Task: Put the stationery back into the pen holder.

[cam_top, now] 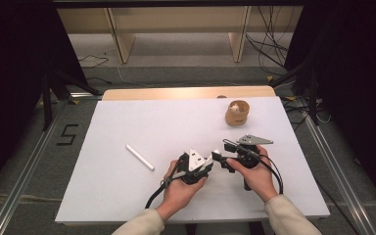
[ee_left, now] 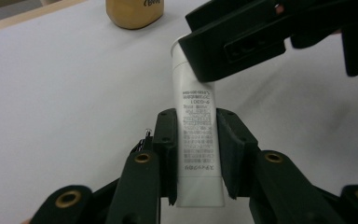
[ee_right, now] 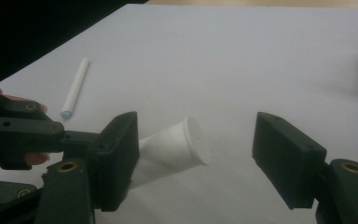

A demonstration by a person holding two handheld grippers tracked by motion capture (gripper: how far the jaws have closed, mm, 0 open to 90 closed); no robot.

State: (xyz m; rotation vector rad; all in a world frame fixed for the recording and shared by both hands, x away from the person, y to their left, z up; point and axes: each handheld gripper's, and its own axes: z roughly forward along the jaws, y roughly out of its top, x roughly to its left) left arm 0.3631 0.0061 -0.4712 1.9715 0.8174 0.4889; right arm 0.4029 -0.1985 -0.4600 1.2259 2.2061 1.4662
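The white tube [ee_left: 196,140] is clenched between the pads of the left tongs [ee_left: 198,154], gripped across its flat, crimped half, and is held just above the counter [cam_top: 127,122] near the person's edge, a little right of the middle. Its long axis runs from the left tongs toward the right tongs [ee_right: 196,154], with the white cap [ee_right: 193,140] as the leading end. The right tongs are spread wide and released; the cap is seen between their jaws, closer to the left-hand pad of the right gripper view, with a clear gap to the other pad, and no pad is pressed on it. The right hand [cam_top: 254,169] is therefore judged the nearer one for the cap, which must be centred before a closing. A white stick [cam_top: 139,157] lies apart to the left, a wooden cup [cam_top: 237,112] at the far right.
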